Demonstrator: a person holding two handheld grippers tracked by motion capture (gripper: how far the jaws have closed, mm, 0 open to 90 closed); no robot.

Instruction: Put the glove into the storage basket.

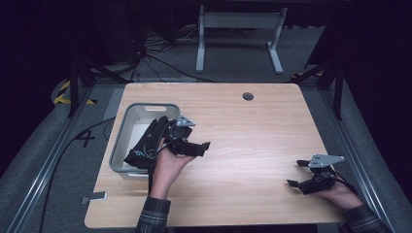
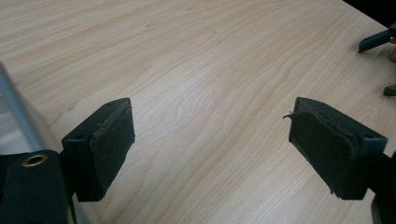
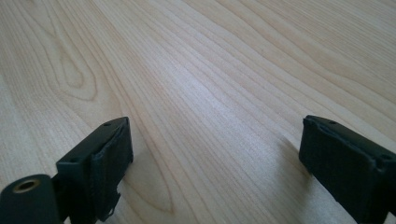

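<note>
My left gripper [image 1: 204, 148] hovers just right of a grey tub [image 1: 145, 108] and points right across the wooden table [image 1: 243, 131]. Its jaws stand wide open in the left gripper view, with my left gripper [image 2: 210, 144] holding nothing and bare wood between the pads. A black fabric item [image 1: 143, 143] with a small blue mark lies over the tub's right rim beside the left hand; I cannot tell whether the hand touches it. My right gripper [image 1: 296, 174] rests low near the table's right front and points left. In its own view my right gripper [image 3: 215, 163] is open over bare wood.
The tub's grey rim [image 2: 18, 112] shows at the left edge of the left gripper view. The other gripper's jaw tips [image 2: 373, 42] appear far off at that view's top right. A round cable hole [image 1: 248, 96] sits near the table's far edge. Metal rails flank the table.
</note>
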